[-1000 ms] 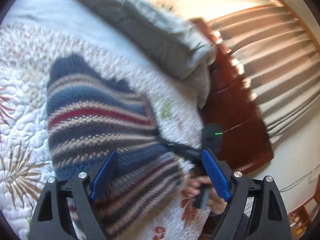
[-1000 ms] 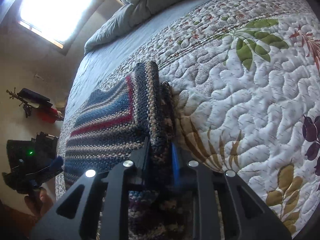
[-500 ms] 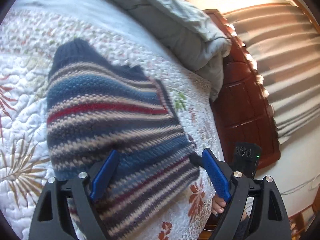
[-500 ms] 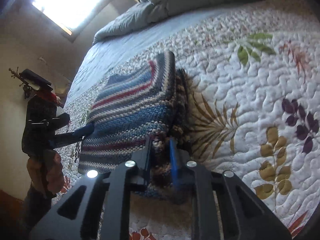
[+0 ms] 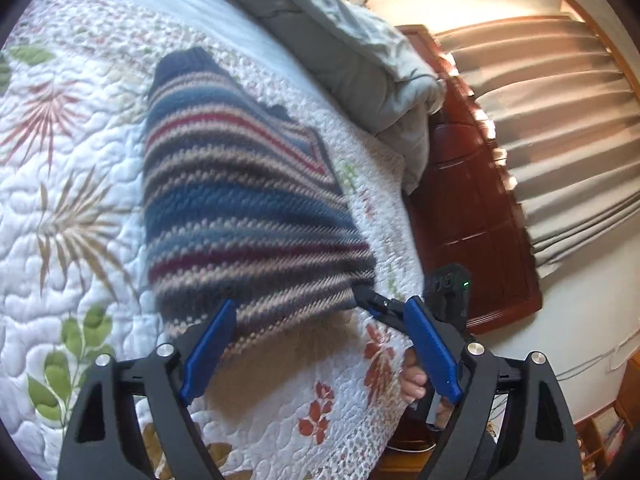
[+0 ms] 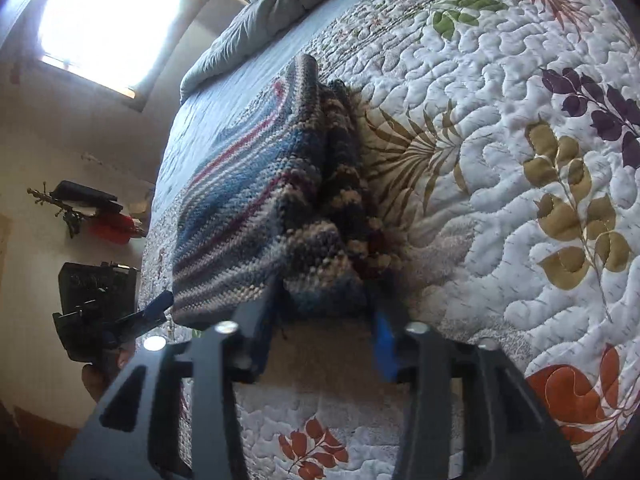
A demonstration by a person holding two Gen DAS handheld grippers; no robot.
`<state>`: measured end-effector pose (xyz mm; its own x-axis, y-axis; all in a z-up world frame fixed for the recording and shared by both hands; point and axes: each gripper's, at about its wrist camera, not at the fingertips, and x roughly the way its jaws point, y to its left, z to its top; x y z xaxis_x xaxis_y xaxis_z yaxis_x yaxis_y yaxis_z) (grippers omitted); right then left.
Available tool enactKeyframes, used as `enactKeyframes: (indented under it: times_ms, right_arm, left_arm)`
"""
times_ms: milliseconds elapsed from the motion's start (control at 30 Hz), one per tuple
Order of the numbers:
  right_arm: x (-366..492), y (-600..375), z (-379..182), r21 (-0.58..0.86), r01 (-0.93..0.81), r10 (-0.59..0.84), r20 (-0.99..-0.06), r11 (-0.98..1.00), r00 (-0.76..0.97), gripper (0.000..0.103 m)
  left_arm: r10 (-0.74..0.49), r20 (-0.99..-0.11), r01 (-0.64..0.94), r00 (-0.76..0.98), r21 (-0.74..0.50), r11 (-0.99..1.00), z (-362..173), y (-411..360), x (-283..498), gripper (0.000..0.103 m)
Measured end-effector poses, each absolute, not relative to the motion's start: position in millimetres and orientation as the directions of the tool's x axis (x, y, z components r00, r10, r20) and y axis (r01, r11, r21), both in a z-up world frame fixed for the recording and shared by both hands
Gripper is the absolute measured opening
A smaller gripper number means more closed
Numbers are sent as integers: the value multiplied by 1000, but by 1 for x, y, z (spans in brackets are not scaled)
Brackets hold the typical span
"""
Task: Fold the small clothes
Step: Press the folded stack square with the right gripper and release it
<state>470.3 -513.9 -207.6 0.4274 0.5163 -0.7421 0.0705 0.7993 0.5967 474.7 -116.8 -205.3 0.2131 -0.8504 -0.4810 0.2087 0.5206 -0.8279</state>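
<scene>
a: where does the fold stand?

b: your sweater (image 5: 244, 208) lies on the bed (image 5: 72, 216), already doubled, with layers stacked along its edge in the right wrist view. i'd judge at least one fold done; whether you want another i cannot tell. the near hem looks lifted off the quilt, shadow beneath it.

a: and my right gripper (image 6: 324, 320)?

b: it comes in low from 6 o'clock, fingers (image 6: 260, 332) either side of the bunched near edge. they are parted and the knit sits between them; whether they are pinching it i cannot tell. in the left view that same gripper touches the sweater's corner at about 4 o'clock.

a: the left gripper (image 5: 320, 344)?

b: released, fingers wide, hovering over the near hem at 6 o'clock and pointing along the sweater toward the duvet (image 5: 352, 52) at 12. it holds nothing.

a: what's left?

b: probably settling that near edge flat, then squaring the stack.
</scene>
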Motion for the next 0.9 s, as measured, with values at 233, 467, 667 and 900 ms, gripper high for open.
enactKeyframes:
  times_ms: [233, 467, 667, 900]
  right_arm:
    - [466, -513, -198, 443, 51, 371, -803, 895, 466, 17]
    - [465, -531, -185, 542, 28, 457, -733, 840, 504, 66]
    - [561, -526, -166, 620, 23, 538, -697, 784, 473, 75]
    - [657, -494, -198, 584, 78, 511, -760, 808, 401, 74]
  left_arm:
    - [-843, -513, 148, 163, -832, 535, -226, -130, 472, 86]
    - [-812, -549, 225, 197, -781, 583, -209, -130, 458, 86]
    - [-656, -679, 398, 331, -530, 749, -183, -163, 431, 87]
    - [-482, -762, 440, 433, -289, 851, -184, -188, 422, 87]
